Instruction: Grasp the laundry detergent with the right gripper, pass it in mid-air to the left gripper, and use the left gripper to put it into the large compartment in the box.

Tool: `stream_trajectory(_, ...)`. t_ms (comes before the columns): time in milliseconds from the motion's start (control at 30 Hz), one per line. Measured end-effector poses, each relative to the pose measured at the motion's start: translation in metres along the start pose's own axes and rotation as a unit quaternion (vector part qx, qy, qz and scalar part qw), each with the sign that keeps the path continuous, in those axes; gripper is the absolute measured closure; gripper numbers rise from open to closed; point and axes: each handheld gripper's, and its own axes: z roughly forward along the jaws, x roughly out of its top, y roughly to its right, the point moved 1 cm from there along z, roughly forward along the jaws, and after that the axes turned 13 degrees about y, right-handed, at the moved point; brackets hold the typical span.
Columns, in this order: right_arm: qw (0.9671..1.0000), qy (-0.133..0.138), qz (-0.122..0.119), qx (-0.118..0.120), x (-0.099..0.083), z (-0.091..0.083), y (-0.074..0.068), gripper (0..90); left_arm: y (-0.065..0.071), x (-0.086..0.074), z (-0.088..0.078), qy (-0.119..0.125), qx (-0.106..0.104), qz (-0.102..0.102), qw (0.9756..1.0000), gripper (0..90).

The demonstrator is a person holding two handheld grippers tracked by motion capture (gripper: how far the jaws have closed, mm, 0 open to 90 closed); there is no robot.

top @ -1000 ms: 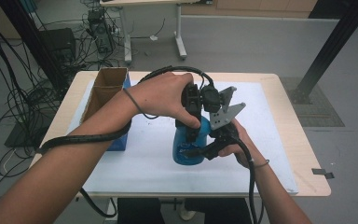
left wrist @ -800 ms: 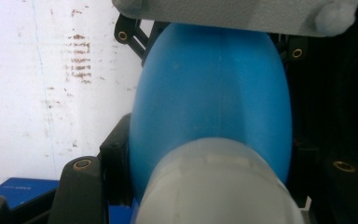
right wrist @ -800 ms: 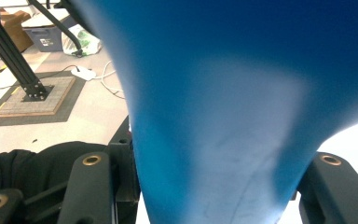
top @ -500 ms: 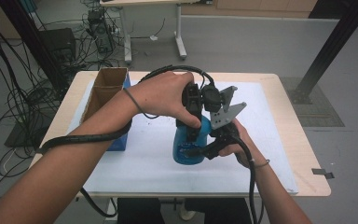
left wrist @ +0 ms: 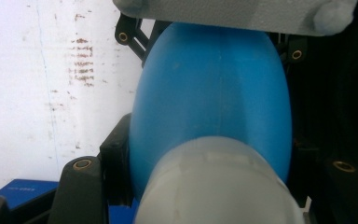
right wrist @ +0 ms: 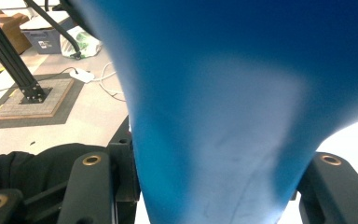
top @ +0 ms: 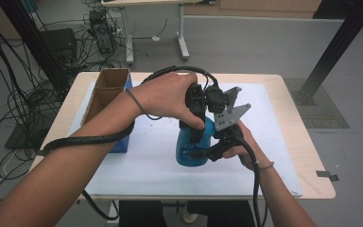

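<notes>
blue plastic is the main thing here: a blue bottle [top: 191, 149] stands upright on the white mat [top: 283, 156] near the middle of the table [top: 312, 161], and both grippers hold it at the same time. the left gripper [top: 197, 124] comes down from above and its jaws are closed around the upper part of the bottle, just under the pale cap [left wrist: 214, 186], which shows very close in the left gripper view. the right gripper [top: 208, 150] comes from the side, low, and its jaws are pressed on the blue body; in the right gripper view the blue wall sits between the two black jaws. i think the lower grip is there to keep the bottle from turning, so the upper grip can work on the top, maybe to twist the cap open. a cardboard box [top: 106, 92] stands at the left edge of the table, well apart from the bottle.
</notes>
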Motion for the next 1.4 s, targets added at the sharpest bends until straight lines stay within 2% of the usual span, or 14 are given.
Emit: stream_trajectory(1400, 1.0, 0.008, -0.003, 0.002, -0.0024, -0.0002, 0.0013, 42.4, 0.0031, -0.0037, -0.0024, 0.01, 0.006, -0.003, 0.9999, 37.7)
